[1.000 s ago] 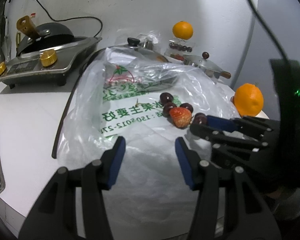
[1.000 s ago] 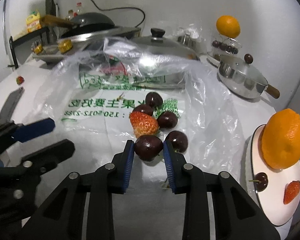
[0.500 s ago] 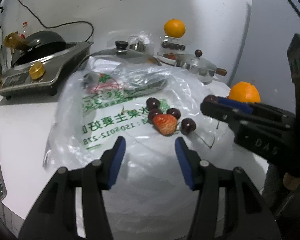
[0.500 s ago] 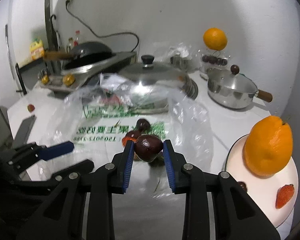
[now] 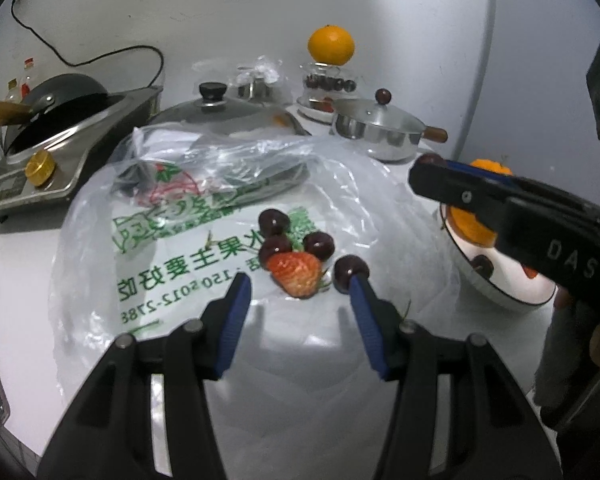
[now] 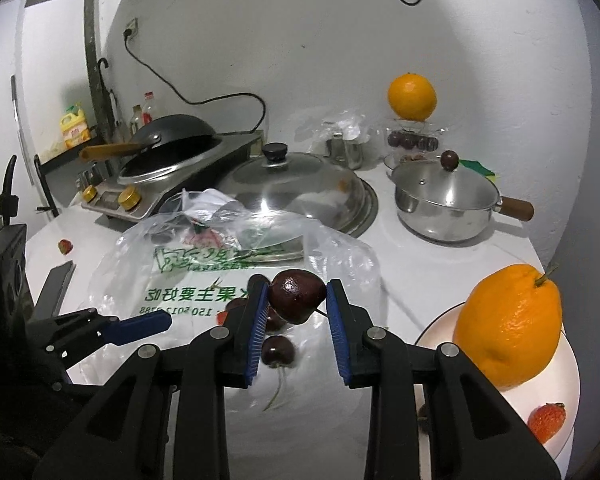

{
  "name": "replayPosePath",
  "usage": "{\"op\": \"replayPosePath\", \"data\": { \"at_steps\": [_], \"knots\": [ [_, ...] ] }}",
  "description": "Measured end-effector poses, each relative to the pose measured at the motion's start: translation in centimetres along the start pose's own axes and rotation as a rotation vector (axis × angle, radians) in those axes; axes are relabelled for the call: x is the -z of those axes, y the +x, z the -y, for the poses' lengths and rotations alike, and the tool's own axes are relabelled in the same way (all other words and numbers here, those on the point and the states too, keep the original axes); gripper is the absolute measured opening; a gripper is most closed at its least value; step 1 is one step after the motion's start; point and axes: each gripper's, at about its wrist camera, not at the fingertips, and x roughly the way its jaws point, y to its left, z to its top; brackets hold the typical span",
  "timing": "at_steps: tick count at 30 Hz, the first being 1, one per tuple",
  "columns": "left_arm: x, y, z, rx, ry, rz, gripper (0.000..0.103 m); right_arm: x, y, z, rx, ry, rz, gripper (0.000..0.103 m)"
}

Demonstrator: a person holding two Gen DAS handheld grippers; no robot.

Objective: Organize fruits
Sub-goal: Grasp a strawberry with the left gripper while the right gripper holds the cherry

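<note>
Pinching a dark cherry [image 6: 297, 295] between its blue pads, the right gripper [image 6: 296, 300] sits at the centre of the right wrist view, closed on the fruit with the cherry bulging a little above the jaw tips. From there the white plate [image 6: 440, 322] lies to the lower right of the frame, with a big orange [image 6: 508, 326] standing on it and a strawberry [image 6: 546, 416] near its lower edge. So the carry, as I judge it, runs rightward and a little down in that view, and the free spot on the plate is the bare patch in front of the orange. The right hand is plainly the nearer one; in the left wrist view its black arm already crosses above the plate at the right edge.

The left gripper [image 5: 300, 296] hangs partly open over the clear plastic bag [image 5: 180, 264] in the lower middle of its own view, holding nothing. Just beyond its tips lie a strawberry [image 5: 296, 274] and a loose cluster of cherries [image 5: 318, 244], one cherry right beside the tip of its right-hand finger. The strawberry's point aims toward the lower part of the frame, so its long axis runs roughly along the fingers rather than across them.
</note>
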Motion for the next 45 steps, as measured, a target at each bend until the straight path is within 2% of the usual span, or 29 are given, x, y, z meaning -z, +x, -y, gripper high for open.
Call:
{"op": "replayPosePath", "data": {
  "at_steps": [21, 33, 37, 40, 41, 45],
  "knots": [
    [-1.1, 5.1, -0.5, -0.018, -0.055, -0.110, 0.053, 0.5, 2.2, 2.3, -0.017, 0.030, -0.051, 0.032],
    [-1.3, 6.2, -0.8, -0.028, -0.053, -0.123, 0.053, 0.6, 2.4, 2.6, -0.018, 0.033, -0.057, 0.032],
    [-1.4, 6.2, -0.7, -0.015, -0.047, -0.115, 0.052, 0.6, 2.4, 2.6, -0.018, 0.035, -0.058, 0.032],
    [-1.3, 6.1, -0.5, -0.008, -0.037, -0.109, 0.047, 0.6, 2.4, 2.6, -0.018, 0.033, -0.057, 0.032],
    [-1.3, 6.0, -0.5, -0.005, -0.034, -0.106, 0.041, 0.6, 2.4, 2.6, -0.017, 0.032, -0.057, 0.032],
    [-1.3, 5.6, -0.4, 0.011, -0.029, -0.096, 0.040, 0.6, 2.2, 2.7, -0.016, 0.031, -0.056, 0.032]
  ]
}}
